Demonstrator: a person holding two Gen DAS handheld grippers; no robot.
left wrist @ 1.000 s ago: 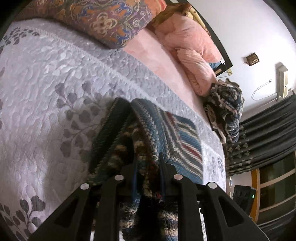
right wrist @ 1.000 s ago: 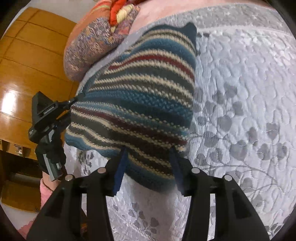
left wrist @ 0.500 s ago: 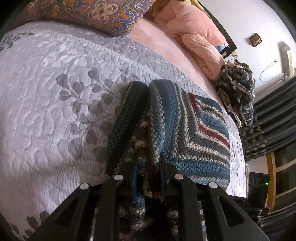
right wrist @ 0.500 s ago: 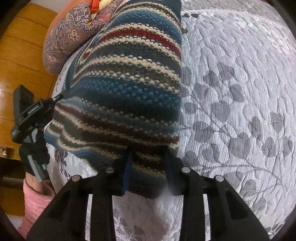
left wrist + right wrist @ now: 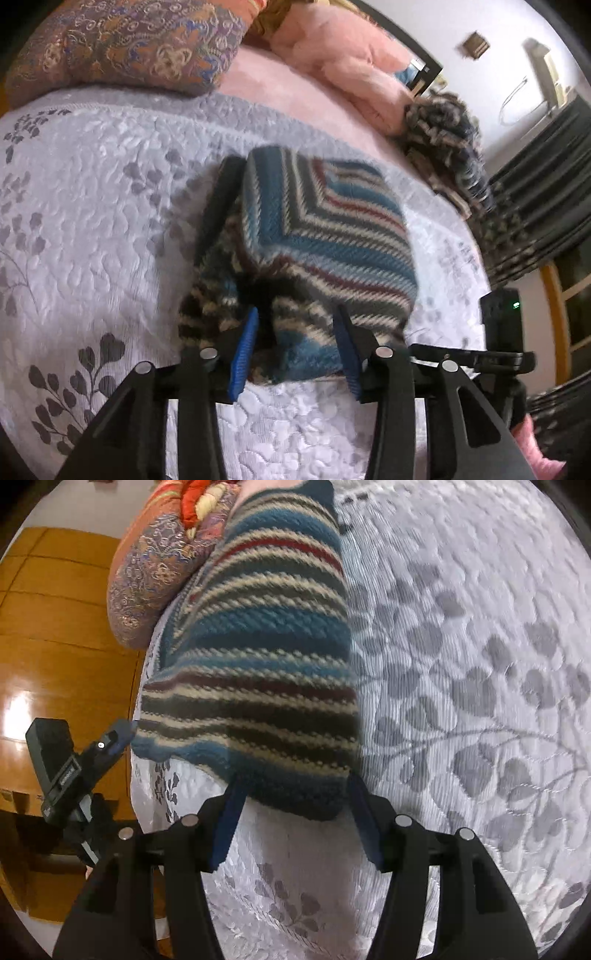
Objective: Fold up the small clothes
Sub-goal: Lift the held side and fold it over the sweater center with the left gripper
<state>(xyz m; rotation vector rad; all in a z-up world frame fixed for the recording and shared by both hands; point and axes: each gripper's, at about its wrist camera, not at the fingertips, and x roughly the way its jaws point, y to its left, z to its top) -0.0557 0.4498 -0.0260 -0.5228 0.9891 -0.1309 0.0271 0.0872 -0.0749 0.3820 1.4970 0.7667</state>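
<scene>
A striped knit garment (image 5: 325, 236) in blue, cream, dark red and black lies folded on the grey quilted bedspread (image 5: 92, 221). My left gripper (image 5: 295, 314) is open, and the garment's near corner lies loose between its blue pads (image 5: 243, 347). In the right wrist view the same garment (image 5: 258, 657) stretches away from me. My right gripper (image 5: 295, 786) is open too, its fingers standing on either side of the knit's near edge without pinching it. Each gripper shows in the other's view: the right gripper (image 5: 498, 332), the left gripper (image 5: 74, 768).
A patterned orange-purple pillow (image 5: 122, 48) and pink bedding (image 5: 332, 55) lie at the bed's far end. A heap of striped knitwear (image 5: 447, 136) sits far right near dark curtains (image 5: 535, 192). Wooden panelling (image 5: 55, 627) lies past the bed's left edge.
Both grippers, shut on the knit half a second ago, have opened and released it. The garment now rests folded on the bedspread, and both grippers have drawn back slightly.
</scene>
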